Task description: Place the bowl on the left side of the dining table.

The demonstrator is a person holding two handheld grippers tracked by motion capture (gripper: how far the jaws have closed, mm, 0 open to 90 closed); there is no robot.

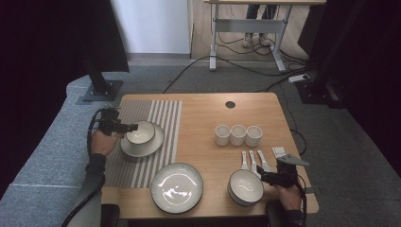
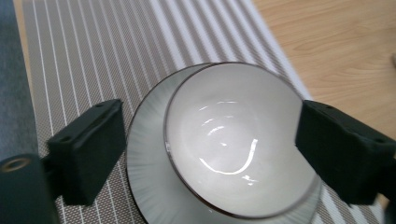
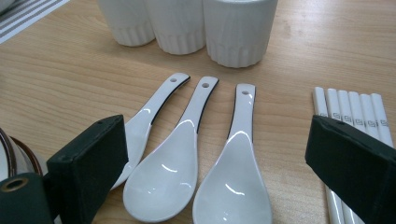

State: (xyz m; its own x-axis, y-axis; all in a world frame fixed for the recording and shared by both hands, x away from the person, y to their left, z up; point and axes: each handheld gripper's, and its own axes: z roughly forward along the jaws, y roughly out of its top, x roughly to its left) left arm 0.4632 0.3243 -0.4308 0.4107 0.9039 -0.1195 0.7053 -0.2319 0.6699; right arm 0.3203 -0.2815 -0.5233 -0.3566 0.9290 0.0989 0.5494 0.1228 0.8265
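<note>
L gripper (image 1: 124,127) hangs over the bowl (image 1: 141,132) seated on a plate (image 1: 154,144) at the far left of the table (image 1: 203,111); jaws wide apart, one each side of the bowl rim, not touching; bowl lies dead ahead between them in the left gripper view, so a straight drop and squeeze would likely take it. R gripper (image 1: 268,177) sits near-right, jaws also apart, facing three spoons (image 3: 173,168); handles run away from the jaws toward three cups (image 1: 238,135); chopsticks (image 3: 355,116) just beside. Surface: wood top, striped mat (image 1: 142,113) under the plate; second bowl (image 1: 245,187) and large plate (image 1: 177,187) near edge. Room: grey carpet, cables, a desk frame beyond.
</note>
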